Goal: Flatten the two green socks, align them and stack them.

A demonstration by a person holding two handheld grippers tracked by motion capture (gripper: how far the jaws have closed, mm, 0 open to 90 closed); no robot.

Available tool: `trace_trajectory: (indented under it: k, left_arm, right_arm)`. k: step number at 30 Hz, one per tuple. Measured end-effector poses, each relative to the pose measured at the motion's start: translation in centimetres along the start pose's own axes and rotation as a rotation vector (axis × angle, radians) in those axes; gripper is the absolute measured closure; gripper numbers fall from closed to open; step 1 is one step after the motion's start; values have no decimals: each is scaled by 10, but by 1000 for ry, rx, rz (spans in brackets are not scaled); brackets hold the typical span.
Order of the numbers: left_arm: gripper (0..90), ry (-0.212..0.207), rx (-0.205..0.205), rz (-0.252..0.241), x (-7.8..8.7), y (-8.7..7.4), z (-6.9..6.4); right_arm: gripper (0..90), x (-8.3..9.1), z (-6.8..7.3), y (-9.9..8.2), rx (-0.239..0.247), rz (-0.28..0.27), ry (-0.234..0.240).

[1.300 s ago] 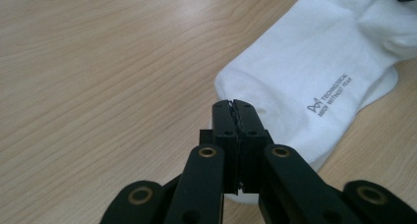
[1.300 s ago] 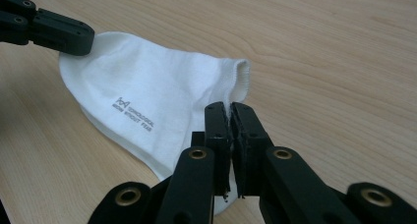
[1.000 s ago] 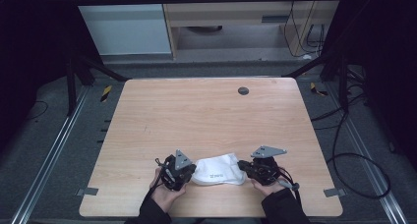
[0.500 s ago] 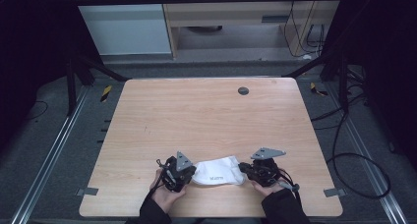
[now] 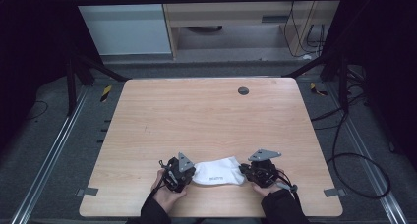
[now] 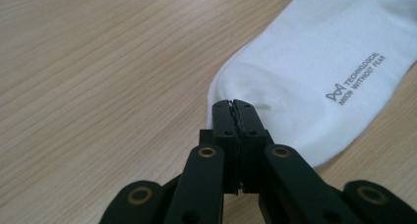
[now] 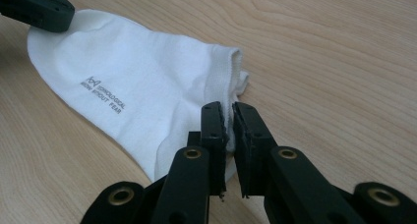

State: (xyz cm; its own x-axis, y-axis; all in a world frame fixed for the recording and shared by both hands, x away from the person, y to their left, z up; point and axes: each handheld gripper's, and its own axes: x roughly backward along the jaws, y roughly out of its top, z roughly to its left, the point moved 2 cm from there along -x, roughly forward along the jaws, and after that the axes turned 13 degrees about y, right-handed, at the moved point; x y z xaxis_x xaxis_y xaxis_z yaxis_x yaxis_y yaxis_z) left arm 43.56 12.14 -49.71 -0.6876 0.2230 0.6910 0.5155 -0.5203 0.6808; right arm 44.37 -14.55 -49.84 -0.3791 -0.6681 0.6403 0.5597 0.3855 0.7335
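At the near edge of the table (image 5: pixel 147 116), two hands come in from below, each gripping a black tool, with a white sock (image 5: pixel 219 171) stretched flat between them. The left hand (image 5: pixel 164 193) holds the left gripper (image 6: pixel 234 106) low over the wood, pointing inward at the sock's rounded toe end; its jaws are pressed tight together, pinching a bit of the toe fabric, which puckers right at the tips. The right hand (image 5: pixel 264 189) holds the right gripper (image 7: pixel 229 110) mirrored on the other side, aimed at the cuff. Its jaws stand a narrow gap apart, with the cuff's ribbed edge running down between them; whether they actually squeeze the cloth I cannot tell. Each gripper carries a grey three-cornered plate on top, and a cable trails off the right one toward the table's corner.

The sock lies on the wood near the front edge, roughly centred, with small grey lettering printed on its side. In the right gripper view the far tool's dark tip sits on the toe end.

A small dark round grommet (image 5: pixel 243 91) sits at the far side of the table, well apart from everything. Beyond lie grey floor, loose cables (image 5: pixel 354 150) to the right and a pale cabinet (image 5: pixel 118 22) behind.
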Motion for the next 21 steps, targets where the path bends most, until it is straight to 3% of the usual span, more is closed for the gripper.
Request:
trace_trajectory:
  k: [5,8,12,16,18,21]
  left_arm:
    - [878,11,1,-5,0,-1,0]
    - [815,17,12,-20,1,0,1]
    - [779,22,52,-76,12,5,8]
    - [813,20,64,-113,19,10,10]
    - [874,17,61,-124,21,11,8]
    - [894,14,49,-122,18,11,4]
  right_arm:
    - [785,-2,-2,-2,4,4,-14]
    - [772,0,-2,-2,11,-6,-16]
    - [772,12,1,5,37,-99,10]
    - [829,15,6,8,37,-129,37]
    - [879,11,9,10,42,-142,64]
    - [898,7,12,10,42,-138,82]
